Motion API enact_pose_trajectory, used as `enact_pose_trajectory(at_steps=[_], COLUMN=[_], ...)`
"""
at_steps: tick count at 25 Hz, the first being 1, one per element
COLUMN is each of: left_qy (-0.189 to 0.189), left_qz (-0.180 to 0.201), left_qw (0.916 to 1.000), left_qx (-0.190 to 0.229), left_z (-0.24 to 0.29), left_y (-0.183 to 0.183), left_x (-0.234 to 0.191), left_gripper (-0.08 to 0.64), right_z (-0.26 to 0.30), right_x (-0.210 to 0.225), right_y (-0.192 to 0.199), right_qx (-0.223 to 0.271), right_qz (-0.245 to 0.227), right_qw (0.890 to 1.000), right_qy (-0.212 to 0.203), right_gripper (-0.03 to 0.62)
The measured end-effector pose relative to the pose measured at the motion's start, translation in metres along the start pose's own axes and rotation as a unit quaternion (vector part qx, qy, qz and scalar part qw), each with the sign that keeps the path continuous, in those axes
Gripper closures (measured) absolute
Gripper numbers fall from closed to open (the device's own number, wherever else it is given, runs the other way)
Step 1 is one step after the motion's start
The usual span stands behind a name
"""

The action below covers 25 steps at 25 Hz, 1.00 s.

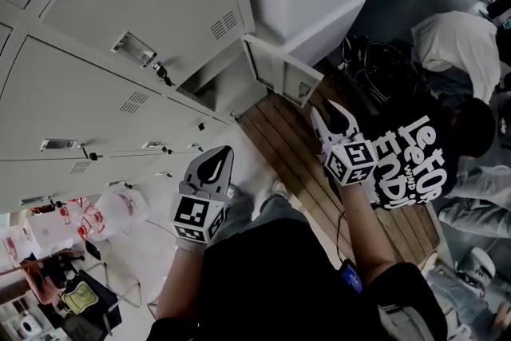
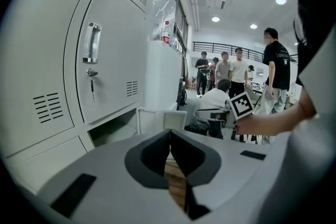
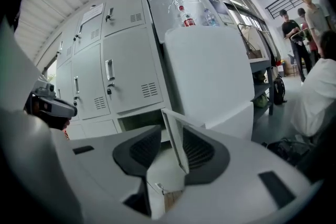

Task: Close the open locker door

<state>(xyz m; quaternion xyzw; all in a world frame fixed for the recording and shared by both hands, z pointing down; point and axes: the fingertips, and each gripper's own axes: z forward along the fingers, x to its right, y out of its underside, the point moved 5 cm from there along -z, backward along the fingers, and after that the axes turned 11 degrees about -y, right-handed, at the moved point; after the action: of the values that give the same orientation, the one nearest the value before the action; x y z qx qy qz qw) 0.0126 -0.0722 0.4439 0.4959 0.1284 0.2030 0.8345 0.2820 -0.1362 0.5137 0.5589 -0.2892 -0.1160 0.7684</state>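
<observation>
The locker door (image 1: 281,74) stands open mid-frame in the head view. The right gripper (image 1: 327,113), jaws apart, sits just right of it, probably not touching yet. It would do best to press flat on the outer face near the free edge. The left gripper (image 1: 217,160) is closed and empty.

Counted two grippers: left gripper (image 1: 224,152) and right gripper (image 1: 329,112), with one marker cube (image 1: 196,216) on each. One open locker door (image 1: 281,74) was just ahead of the right gripper. Two bottles (image 3: 185,19) stood on one white cabinet (image 3: 210,76) beyond it. One key (image 2: 92,75) was left of the left gripper. Beyond the left gripper were five standing people (image 2: 239,68) and one seated person (image 2: 215,98).
</observation>
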Motion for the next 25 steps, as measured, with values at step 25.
enact_pose_trajectory(at_steps=[25], left_qy=[-0.018], left_qz=[-0.034], left_qw=[0.9988], left_qx=[-0.032], left_z=[0.015], left_y=[0.051], left_x=[-0.03], left_gripper=[0.537], right_z=[0.063], right_x=[0.057], right_y=[0.035], right_qx=[-0.043], right_qz=[-0.051], right_qw=[0.997], right_qy=[0.035], right_gripper=[0.397])
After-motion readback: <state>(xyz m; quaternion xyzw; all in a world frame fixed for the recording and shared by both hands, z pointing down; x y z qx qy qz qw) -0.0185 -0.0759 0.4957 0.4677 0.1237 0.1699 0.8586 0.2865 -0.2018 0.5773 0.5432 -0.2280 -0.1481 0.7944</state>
